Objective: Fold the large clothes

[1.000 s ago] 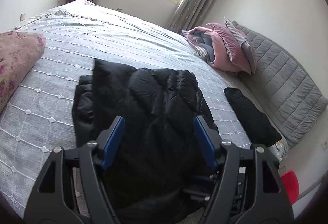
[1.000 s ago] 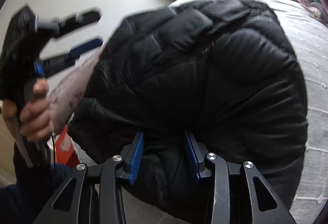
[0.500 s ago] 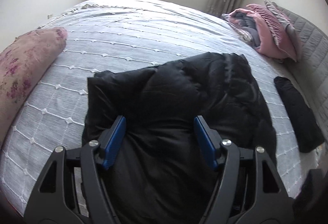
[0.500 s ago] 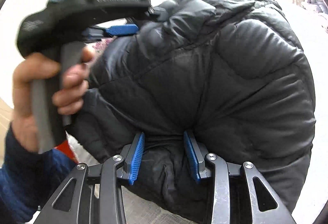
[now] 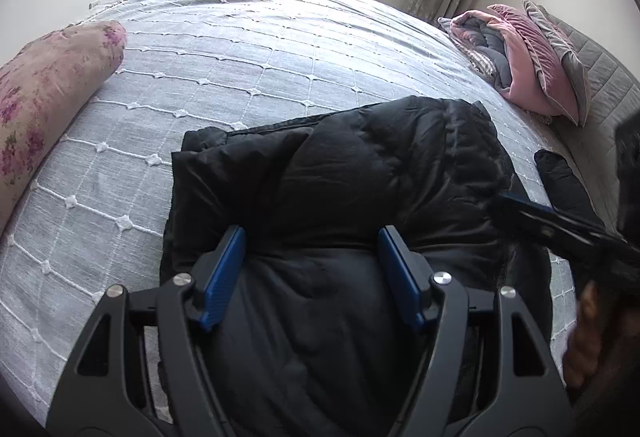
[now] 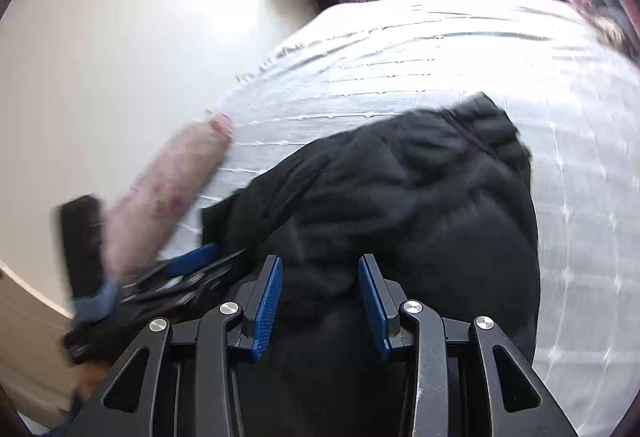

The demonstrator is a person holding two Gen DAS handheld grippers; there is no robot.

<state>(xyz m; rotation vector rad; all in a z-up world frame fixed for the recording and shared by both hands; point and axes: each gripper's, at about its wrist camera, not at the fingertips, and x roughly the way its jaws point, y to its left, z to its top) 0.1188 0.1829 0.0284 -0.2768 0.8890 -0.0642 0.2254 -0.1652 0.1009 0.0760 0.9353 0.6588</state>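
A black puffer jacket lies folded on the white quilted bed. My left gripper is open and low over its near part. The padding bulges up between the blue pads. In the right wrist view the jacket is blurred, and black fabric fills the gap of my right gripper, which is shut on its near edge. The left gripper reaches the jacket's left edge there. In the left wrist view the right gripper comes in blurred at the jacket's right side, with a hand behind it.
A floral bolster lies along the bed's left side. Pink and grey bedding is piled at the far right against a grey quilted headboard. A small black folded garment lies right of the jacket. A wide stretch of quilt lies beyond the jacket.
The left gripper came down from the air onto the jacket's near left part. The right gripper rose and drew back, and the jacket that domed up close now lies lower on the bed.
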